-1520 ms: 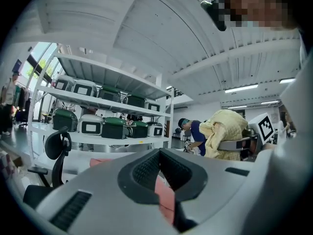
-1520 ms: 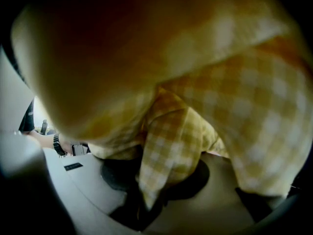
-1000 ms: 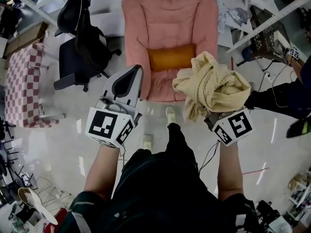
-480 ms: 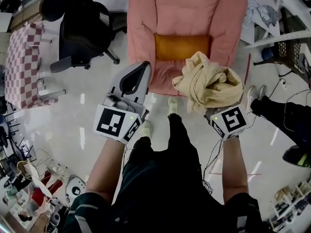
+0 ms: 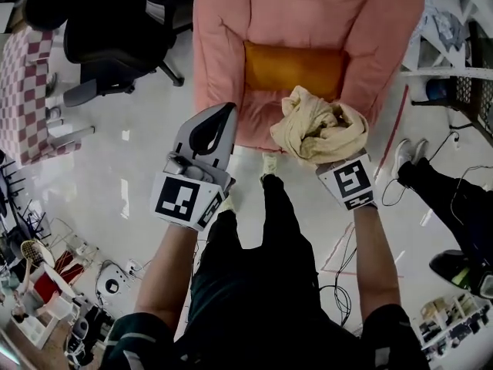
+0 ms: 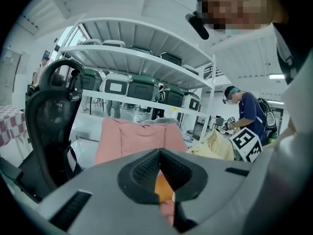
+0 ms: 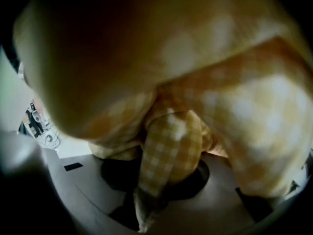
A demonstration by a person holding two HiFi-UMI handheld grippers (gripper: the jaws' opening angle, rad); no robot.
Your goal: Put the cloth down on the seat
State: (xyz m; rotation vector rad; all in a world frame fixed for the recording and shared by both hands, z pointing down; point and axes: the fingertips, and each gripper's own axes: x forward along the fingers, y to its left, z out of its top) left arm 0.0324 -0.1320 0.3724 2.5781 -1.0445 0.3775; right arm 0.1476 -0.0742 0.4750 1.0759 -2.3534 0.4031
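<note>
A bunched yellow checked cloth [image 5: 320, 126] hangs over the front edge of the pink armchair [image 5: 223, 45], just below its orange cushion [image 5: 293, 68]. My right gripper is shut on it, with only the marker cube [image 5: 350, 183] showing behind the bundle. In the right gripper view the cloth [image 7: 195, 82] fills the picture, and a fold is pinched in the right gripper [image 7: 164, 202]. My left gripper [image 5: 228, 110] is shut and empty, left of the cloth at the chair's front left corner. In the left gripper view its tips [image 6: 160, 151] meet, facing the armchair [image 6: 132, 138].
A black office chair [image 5: 100, 29] and a red-checked seat [image 5: 23, 91] stand to the left. A person's legs [image 5: 447, 199] and a shelf frame [image 5: 454, 52] are to the right. Cables [image 5: 339, 284] lie on the floor. My foot [image 5: 269, 164] is by the chair's front.
Both grippers have sunk toward the armchair. The cloth has moved with the right gripper from beside the chair's front to over its seat edge, under the cushion. The chair now looms closer.
</note>
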